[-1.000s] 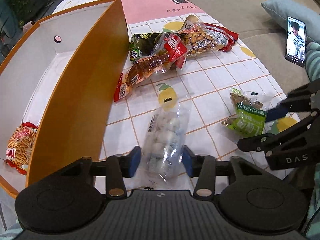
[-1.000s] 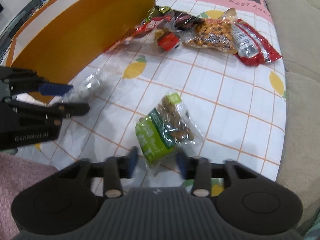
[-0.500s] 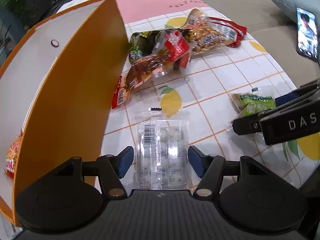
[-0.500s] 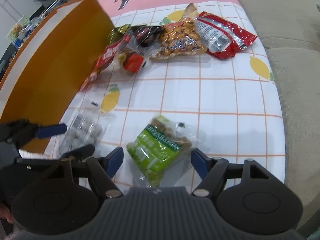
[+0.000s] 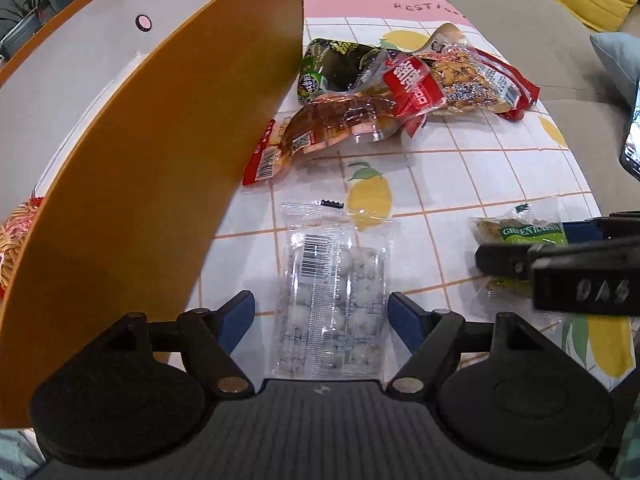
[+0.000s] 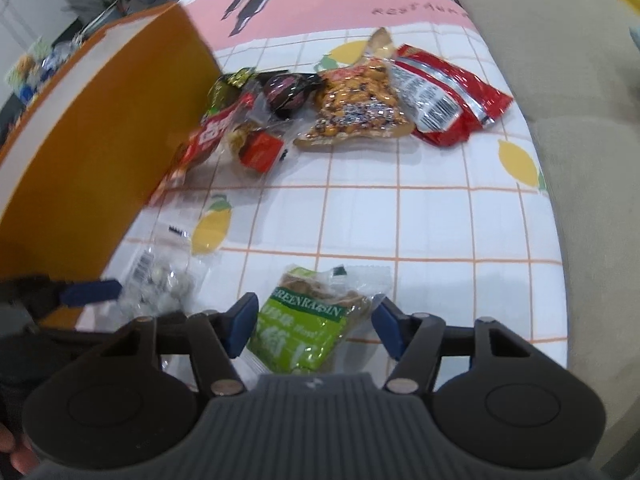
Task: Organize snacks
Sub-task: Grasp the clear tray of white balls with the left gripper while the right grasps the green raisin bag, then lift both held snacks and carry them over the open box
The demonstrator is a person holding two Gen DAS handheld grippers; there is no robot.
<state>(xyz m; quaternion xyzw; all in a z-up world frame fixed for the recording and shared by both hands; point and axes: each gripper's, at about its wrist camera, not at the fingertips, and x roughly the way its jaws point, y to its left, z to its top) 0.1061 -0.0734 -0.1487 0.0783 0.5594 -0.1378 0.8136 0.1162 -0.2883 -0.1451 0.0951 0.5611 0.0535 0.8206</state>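
Left tongs: my left gripper points steeply down at the tablecloth, low centre of the left wrist view. Its jaws have just been opening and now stand wide, both blue pads clear of the wrapper.
Clear packet: a see-through packet of pale round sweets lies flat between those pads, barcode end toward the top of the frame, a gap showing on either side. In the right wrist view it sits at lower left.
Right tongs: my right gripper is low centre in its own view; in the left wrist view it enters from the right edge. Its jaws have just been closing.
Green raisin packet: the green raisin packet lies slantwise between the right pads. The left pad is just beside its edge; whether either pad presses on it, I cannot tell.
Orange box: an orange box with a white inside fills the left of both views, just left of the clear packet. An orange-red snack bag shows inside it at the left edge.
Snack heap: mixed packets lie piled at upper centre, well apart from both tongs.
Phone: a lit phone at the right edge.
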